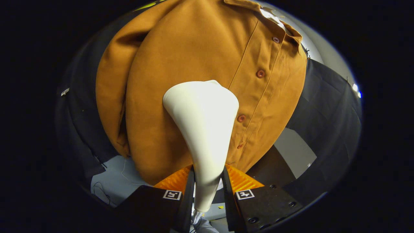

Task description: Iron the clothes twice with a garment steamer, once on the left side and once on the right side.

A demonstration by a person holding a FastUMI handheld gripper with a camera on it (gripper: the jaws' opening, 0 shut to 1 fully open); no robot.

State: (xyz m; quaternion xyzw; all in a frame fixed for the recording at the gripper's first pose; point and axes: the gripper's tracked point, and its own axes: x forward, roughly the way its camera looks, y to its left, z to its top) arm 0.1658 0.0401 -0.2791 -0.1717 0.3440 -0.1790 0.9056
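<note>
Right, the fingers (208,181) clamp the garment steamer (202,129) by its handle, its wide head laid on the hanging brown shirt (181,64) just beside the button placket (255,84), probably touching cloth.

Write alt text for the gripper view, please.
The gripper is shut on a white steamer, its head against a brown shirt just beside the button placket. Black cloth hangs behind the shirt.
</note>
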